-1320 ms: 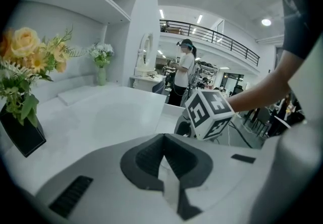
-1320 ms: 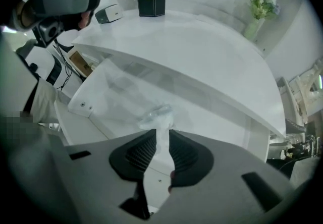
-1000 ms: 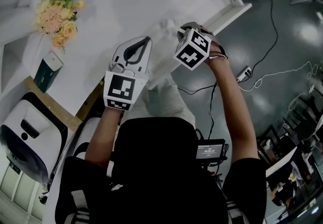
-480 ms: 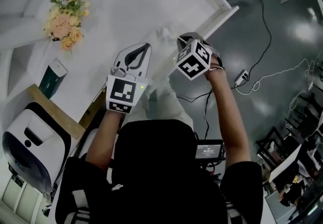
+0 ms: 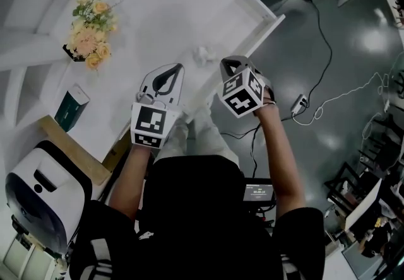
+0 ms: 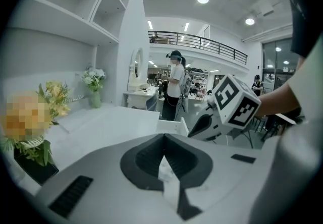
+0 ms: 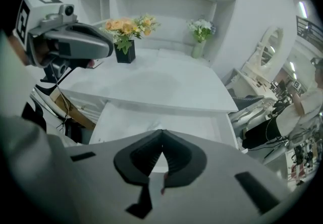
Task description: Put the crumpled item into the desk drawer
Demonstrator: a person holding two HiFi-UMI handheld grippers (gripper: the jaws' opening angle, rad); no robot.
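Inside boxy, smooth white drawer, small crumpled white wad

Desk and crumpled item are white, flowers peach-yellow.

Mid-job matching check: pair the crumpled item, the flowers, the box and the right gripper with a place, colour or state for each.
Things:
1. crumpled item
2. flowers
3. box
4. right gripper

Place, colour or state:
A. dark green
B. jaws shut, nothing between them
C. in the open drawer
D. yellow and peach

Pairs: 1-C, 2-D, 3-A, 4-B
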